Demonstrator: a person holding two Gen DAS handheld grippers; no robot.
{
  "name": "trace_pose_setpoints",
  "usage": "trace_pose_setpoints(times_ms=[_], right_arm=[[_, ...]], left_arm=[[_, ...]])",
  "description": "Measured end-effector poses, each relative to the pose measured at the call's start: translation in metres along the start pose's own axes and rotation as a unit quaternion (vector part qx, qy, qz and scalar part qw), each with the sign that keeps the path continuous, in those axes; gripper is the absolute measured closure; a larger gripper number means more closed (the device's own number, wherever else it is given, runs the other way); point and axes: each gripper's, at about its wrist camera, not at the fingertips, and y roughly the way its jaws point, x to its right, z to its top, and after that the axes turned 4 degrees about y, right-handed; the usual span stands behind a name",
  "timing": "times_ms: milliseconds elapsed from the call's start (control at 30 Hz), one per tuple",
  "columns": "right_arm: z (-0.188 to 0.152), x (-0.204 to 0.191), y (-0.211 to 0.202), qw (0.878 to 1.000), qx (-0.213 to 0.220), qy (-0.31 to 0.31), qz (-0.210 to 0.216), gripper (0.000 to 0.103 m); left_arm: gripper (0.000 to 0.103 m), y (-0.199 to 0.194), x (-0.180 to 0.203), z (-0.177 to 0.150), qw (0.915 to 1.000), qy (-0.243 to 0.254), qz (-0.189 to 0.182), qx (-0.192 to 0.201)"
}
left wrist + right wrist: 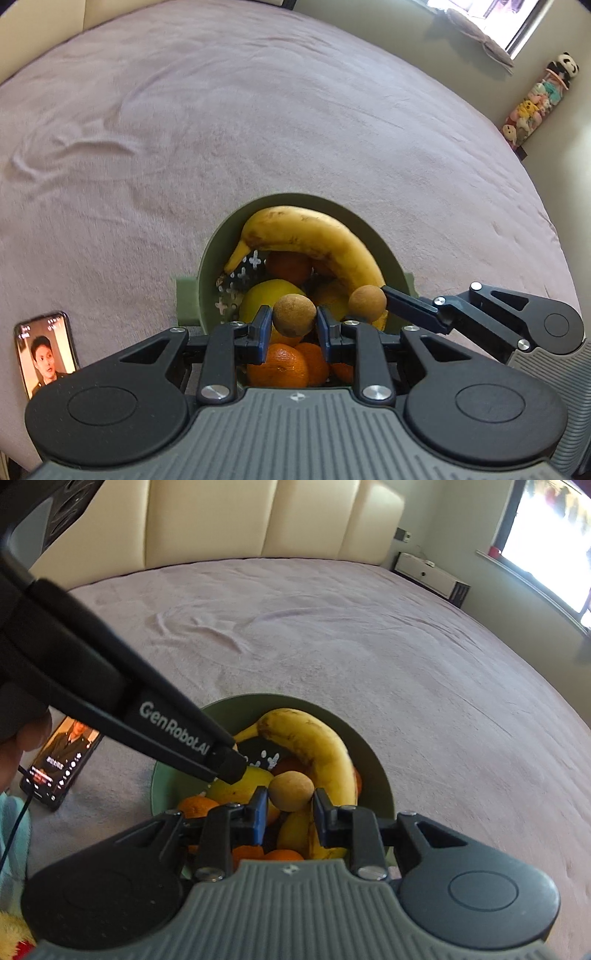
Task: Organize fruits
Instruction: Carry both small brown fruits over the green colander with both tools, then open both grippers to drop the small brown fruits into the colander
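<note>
A small round tan-brown fruit [294,314] is clamped between the narrowed jaws of the left tool [294,325]; a second round tan fruit [291,791] is pinched likewise by the right tool [290,806]. Both are held over the round green bowl [388,254], where oranges [280,365], a yellow lemon [267,295] and a spotted yellow banana [306,236] are piled. The bowl is set on the mauve-covered bed [221,129], near its front edge.

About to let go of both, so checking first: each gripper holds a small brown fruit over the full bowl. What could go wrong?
1. The bowl is heaped: banana, lemon, oranges. A dropped brown fruit may roll off onto the bed.
2. The left gripper and right gripper crowd together; they could knock each other.
3. The phone lies nearby.
</note>
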Motion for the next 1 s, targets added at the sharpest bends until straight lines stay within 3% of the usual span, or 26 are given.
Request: trace_pose_setpoints(times_ms=[100,300,800,1000], right_arm=[[0.000,0.001,0.009,1.000,-0.006,-0.016,0.011,0.080],[-0.003,0.005,0.023,0.998,-0.019,-0.056,0.020,0.080],[-0.011,0.007,0.043,0.995,-0.031,-0.089,0.032,0.081],[-0.007,0.007,0.043,0.995,-0.038,-0.084,0.035,0.076]], left_arm=[[0.074,0.007,0.000,0.000,0.9998,-0.008,-0.016,-0.006],[0.074,0.019,0.002,0.002,0.9998,-0.008,-0.013,-0.014],[0.074,0.037,0.007,0.000,0.9987,0.006,0.031,-0.039],[0.053,0.035,0.008,0.001,0.9976,0.013,0.055,-0.039]])
